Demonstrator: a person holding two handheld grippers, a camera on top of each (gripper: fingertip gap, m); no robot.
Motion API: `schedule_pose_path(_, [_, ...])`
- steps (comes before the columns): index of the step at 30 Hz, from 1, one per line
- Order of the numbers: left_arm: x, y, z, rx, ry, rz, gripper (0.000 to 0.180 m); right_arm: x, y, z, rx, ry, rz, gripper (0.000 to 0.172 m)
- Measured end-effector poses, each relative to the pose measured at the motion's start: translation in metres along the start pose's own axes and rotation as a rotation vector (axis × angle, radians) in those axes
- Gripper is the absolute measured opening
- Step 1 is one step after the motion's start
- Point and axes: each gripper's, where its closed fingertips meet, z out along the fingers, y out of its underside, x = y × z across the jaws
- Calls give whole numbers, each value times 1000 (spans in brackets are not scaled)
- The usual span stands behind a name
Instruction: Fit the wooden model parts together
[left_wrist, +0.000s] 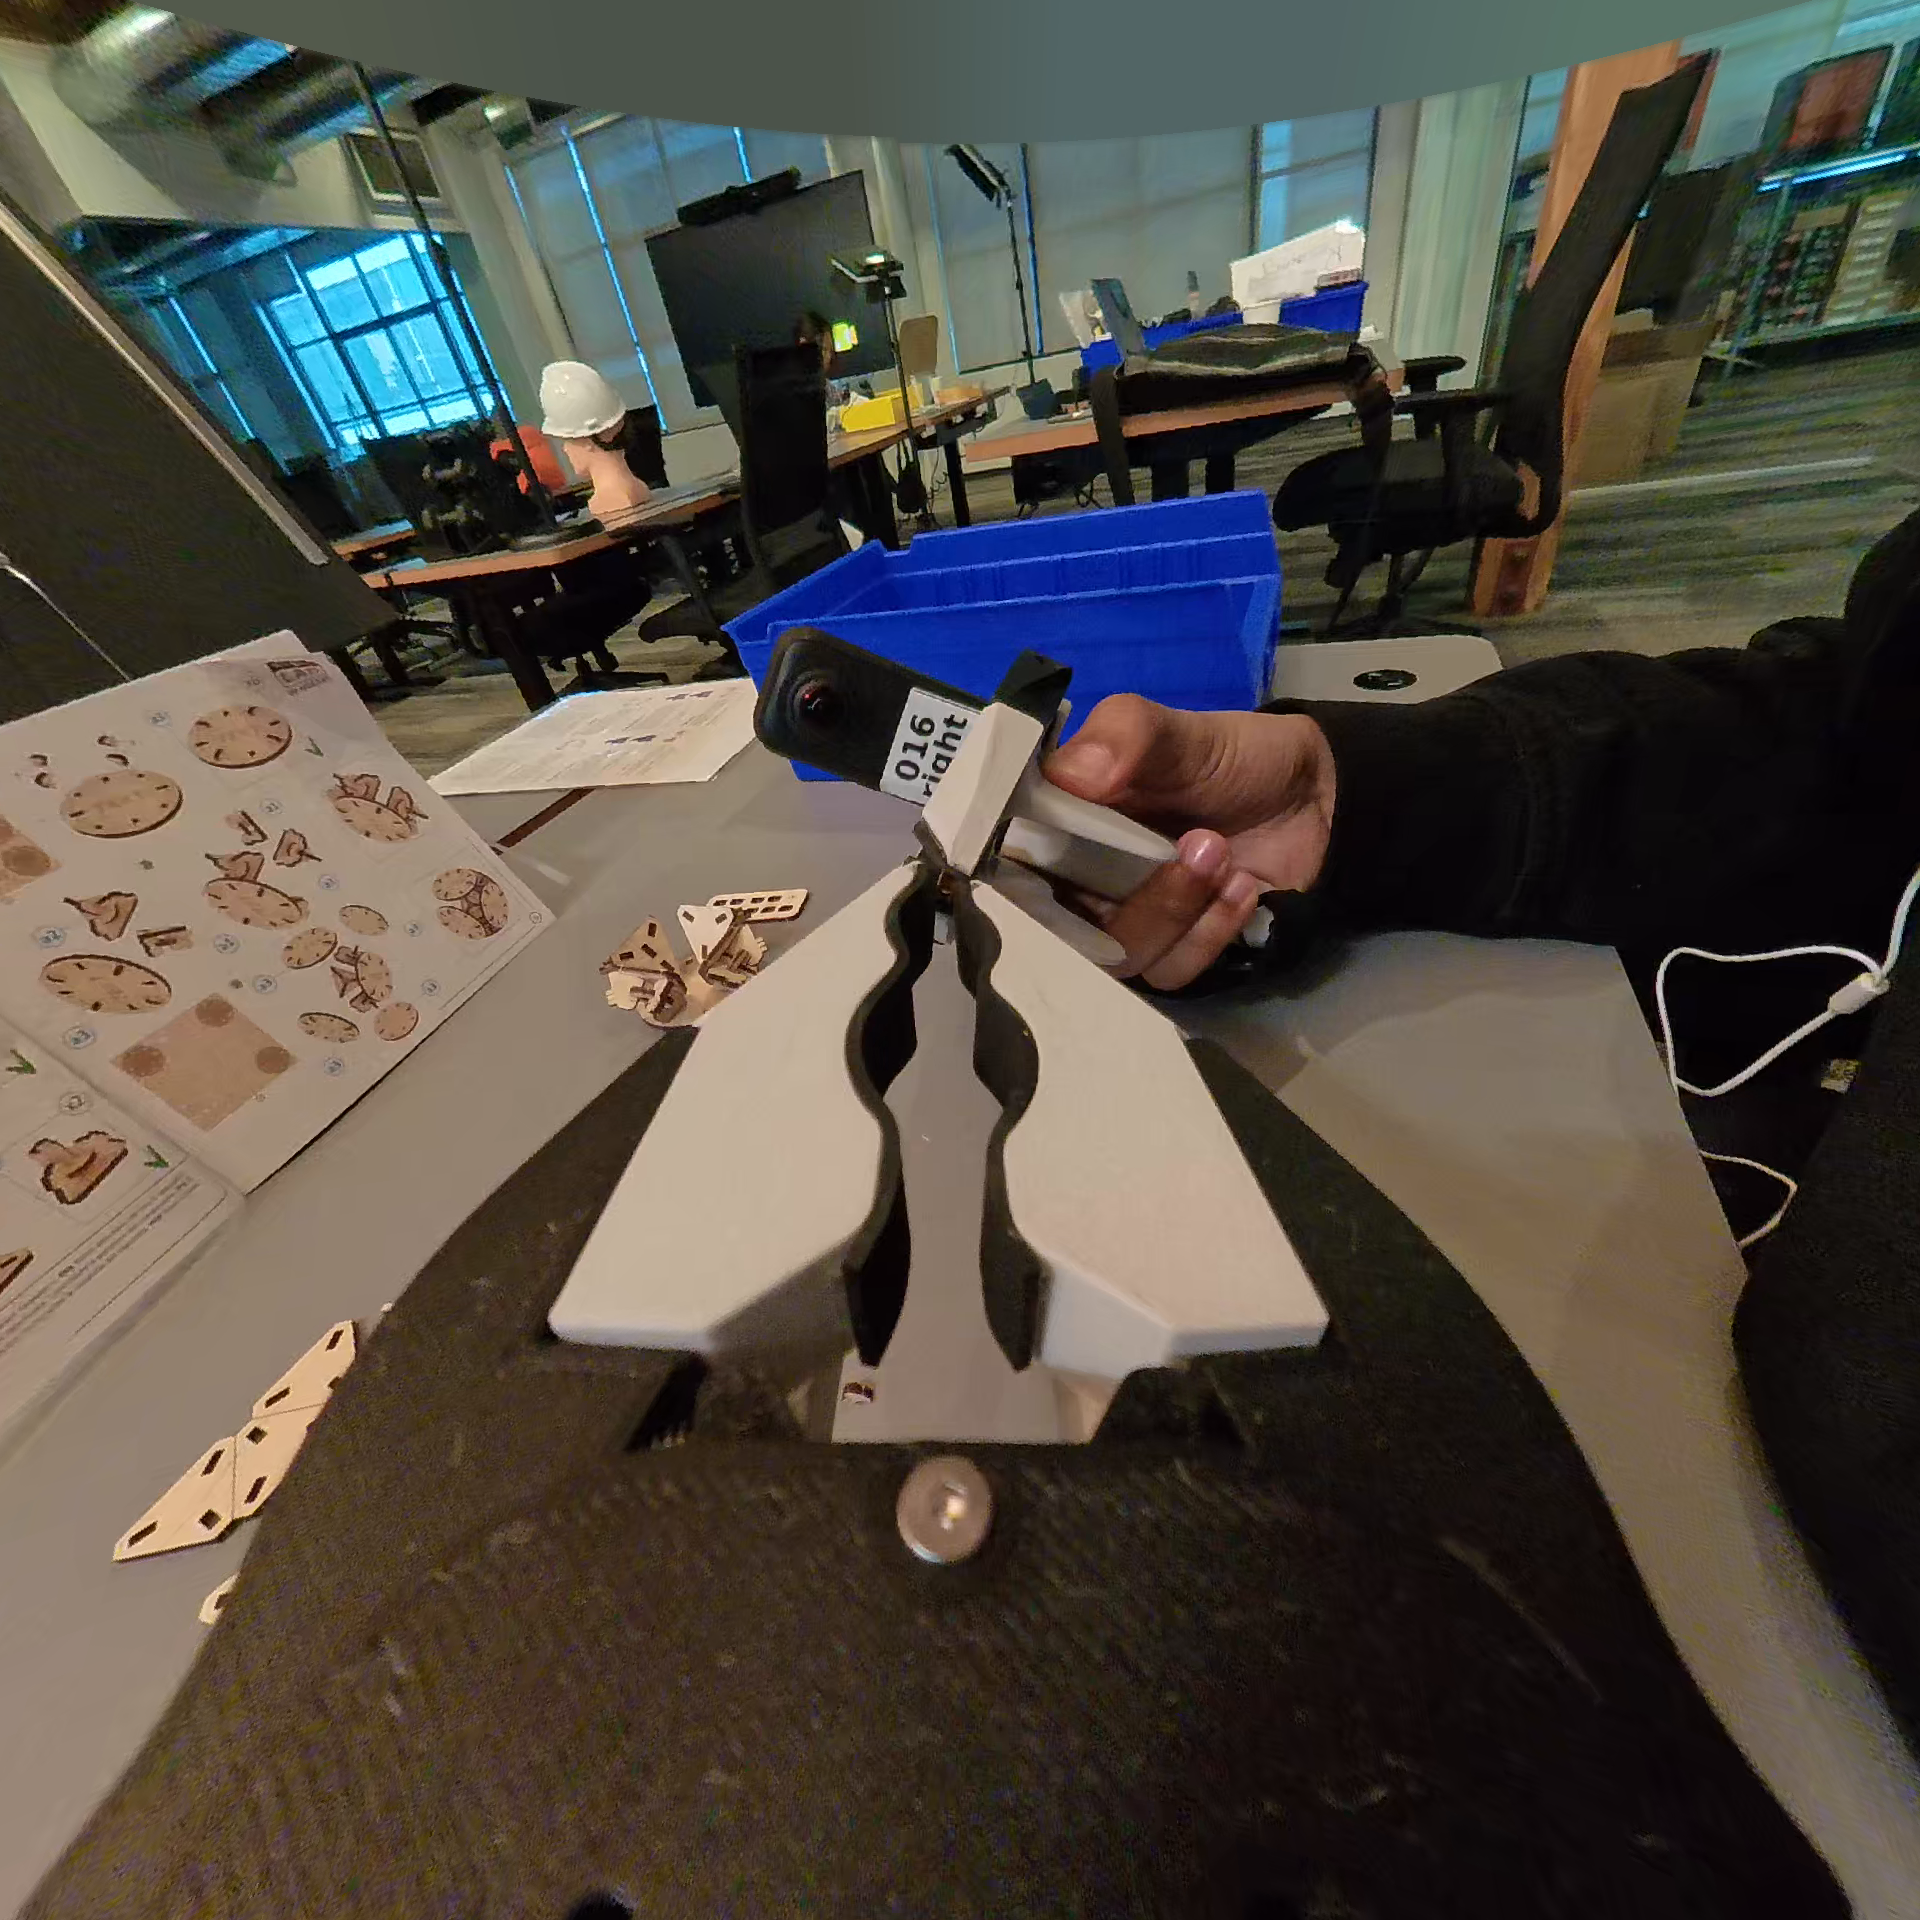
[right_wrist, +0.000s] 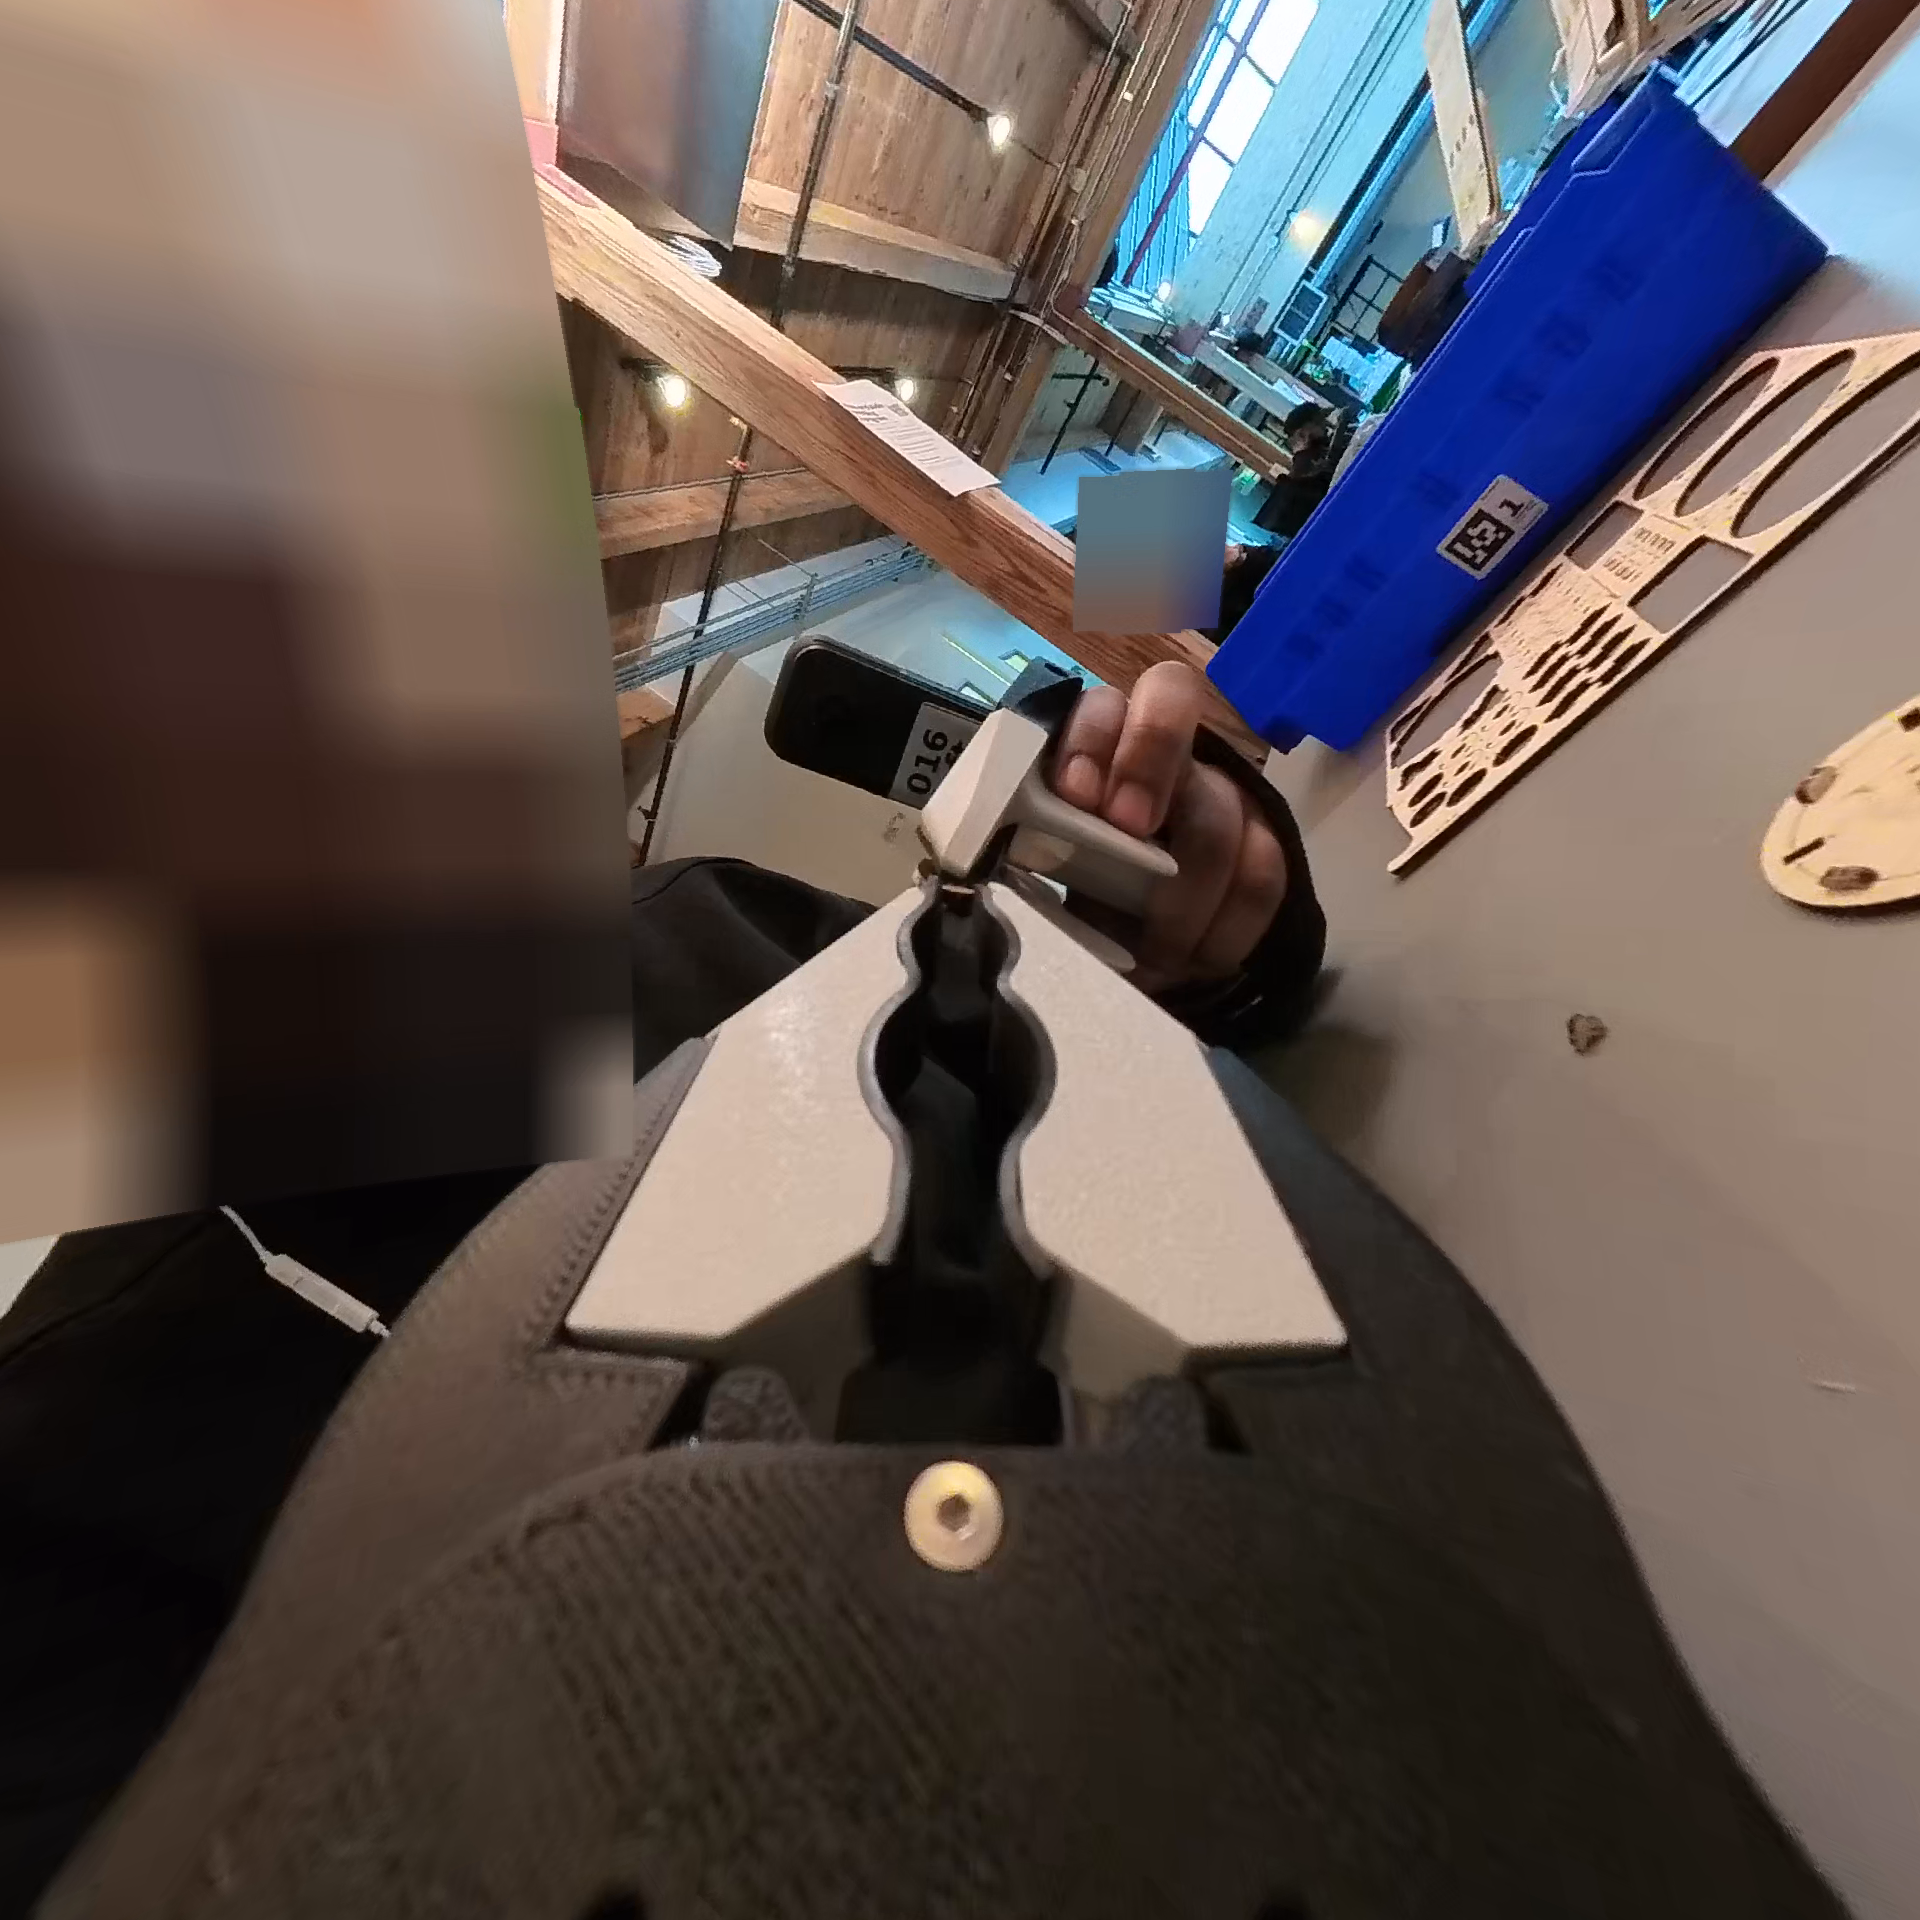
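In the left wrist view my left gripper (left_wrist: 938, 871) has its fingertips together above the grey table (left_wrist: 644, 831). It meets the right gripper (left_wrist: 977, 790) tip to tip; a hand (left_wrist: 1195, 821) holds that one. A tiny brown wooden piece (left_wrist: 943, 883) sits where the tips meet. I cannot tell whether the left tips pinch it. In the right wrist view my right gripper (right_wrist: 951, 883) is shut on the small wooden piece (right_wrist: 956, 886). The left gripper (right_wrist: 977, 800), held by a hand, touches it from the far side.
A blue bin (left_wrist: 1039, 613) stands behind the grippers. Instruction sheets (left_wrist: 229, 914) lie at the left, with small assembled wooden parts (left_wrist: 686, 961) and flat triangular pieces (left_wrist: 239, 1455) nearby. A cut-out wooden sheet (right_wrist: 1610, 623) and a round disc (right_wrist: 1860, 821) lie beside the bin. A white cable (left_wrist: 1766, 1039) hangs at the right. Left and right tips are no more than a few centimetres apart.
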Motion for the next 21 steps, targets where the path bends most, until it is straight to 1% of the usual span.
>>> schedule_pose_path(5, [-1, 0, 0, -1, -3, -3, 0, 0, -1, 0, 5, 2, -1, 4])
schedule_pose_path(7, [-4, 2, 0, -9, -16, -24, 0, 3, -4, 0, 22, 27, -27, 4])
schedule_pose_path(8, [-6, 2, 0, -12, -17, -40, 0, 6, -7, -1, 33, 52, -49, 5])
schedule_pose_path(10, [-11, 0, -2, 5, -20, -88, 0, 11, -13, -4, 59, 118, -94, 18])
schedule_pose_path(11, [-14, 0, -3, 11, -25, -121, 0, 11, -16, -6, 71, 140, -129, 20])
schedule_pose_path(13, [-20, 2, -4, 9, -10, -214, 0, 8, -22, -10, 89, 174, -211, 18])
schedule_pose_path(16, [-22, 4, -4, 25, 89, -442, 0, 4, -27, -13, 75, 262, -382, 13])
schedule_pose_path(19, [-26, -4, -9, 102, 205, -668, 0, 2, -24, -12, 12, 359, -567, 9])
schedule_pose_path(21, [-31, -8, -14, 152, 247, -763, 0, 2, -21, -9, -27, 406, -678, 5])
